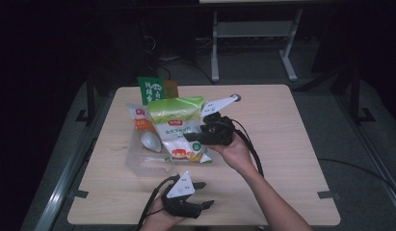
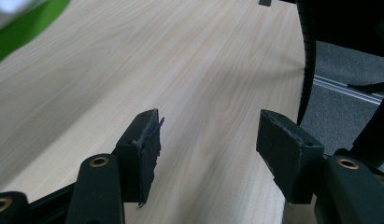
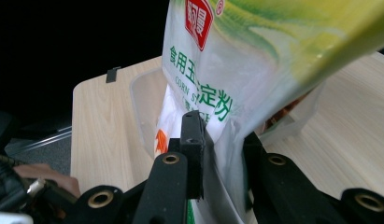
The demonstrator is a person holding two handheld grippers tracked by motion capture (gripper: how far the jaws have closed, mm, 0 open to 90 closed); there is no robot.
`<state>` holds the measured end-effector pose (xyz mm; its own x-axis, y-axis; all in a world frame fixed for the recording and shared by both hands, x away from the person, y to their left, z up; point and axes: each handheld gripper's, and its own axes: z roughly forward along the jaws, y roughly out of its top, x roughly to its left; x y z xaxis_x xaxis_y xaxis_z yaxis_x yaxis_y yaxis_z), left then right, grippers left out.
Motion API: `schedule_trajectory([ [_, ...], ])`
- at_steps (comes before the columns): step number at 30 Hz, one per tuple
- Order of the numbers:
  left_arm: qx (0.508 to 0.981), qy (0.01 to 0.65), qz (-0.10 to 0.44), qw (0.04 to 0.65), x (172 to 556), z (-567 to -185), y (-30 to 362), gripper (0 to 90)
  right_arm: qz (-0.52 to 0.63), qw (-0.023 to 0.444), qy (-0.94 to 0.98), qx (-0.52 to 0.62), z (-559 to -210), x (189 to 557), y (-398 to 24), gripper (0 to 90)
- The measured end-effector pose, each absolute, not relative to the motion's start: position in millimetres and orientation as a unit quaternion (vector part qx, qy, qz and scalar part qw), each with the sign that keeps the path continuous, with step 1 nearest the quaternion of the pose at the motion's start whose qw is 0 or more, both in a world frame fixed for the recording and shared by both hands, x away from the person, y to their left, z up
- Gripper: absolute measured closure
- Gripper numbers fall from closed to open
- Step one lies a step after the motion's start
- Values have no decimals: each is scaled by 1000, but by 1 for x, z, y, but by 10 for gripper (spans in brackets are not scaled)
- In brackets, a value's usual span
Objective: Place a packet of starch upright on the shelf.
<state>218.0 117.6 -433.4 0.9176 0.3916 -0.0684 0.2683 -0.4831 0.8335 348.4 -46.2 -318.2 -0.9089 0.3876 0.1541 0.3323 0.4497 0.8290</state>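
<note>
Centre of the high view, left of middle on the table [image 1: 282,144]: one starch bag [image 1: 181,127], green and white, held upright over a clear plastic bin [image 1: 138,166]

Handling, judged: soft film pouch with loose powder inside, light to middling, limp and prone to sag; slick skin, so a pinch on the flat edge seam or a top corner suits better than the bulging middle; hard squeezing could split it

Right gripper [image 1: 198,139]: clenched on the bag's lower side edge, the film pinched between the jaws in the right gripper view [image 3: 227,154]

Left gripper [image 1: 200,195]: released, jaws apart over bare wood at lower centre, nothing between them

Count: starch bag, one; orange-and-white packet [image 1: 142,122] in the bin, one; pale rounded item [image 1: 151,141] in the bin, one, kind unclear; green packet [image 1: 151,89] behind, one; bin, one; grippers, two
</note>
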Motion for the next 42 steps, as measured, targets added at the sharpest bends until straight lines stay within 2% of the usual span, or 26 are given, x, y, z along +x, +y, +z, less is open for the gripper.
schedule_trajectory([
  [22,857,195,70,472,215,-431,132,392,478,24,859,182,-315,353,14,792],
  [42,850,208,63,479,207,-434,149,391,445,-15,879,173,-347,370,72,795],
])
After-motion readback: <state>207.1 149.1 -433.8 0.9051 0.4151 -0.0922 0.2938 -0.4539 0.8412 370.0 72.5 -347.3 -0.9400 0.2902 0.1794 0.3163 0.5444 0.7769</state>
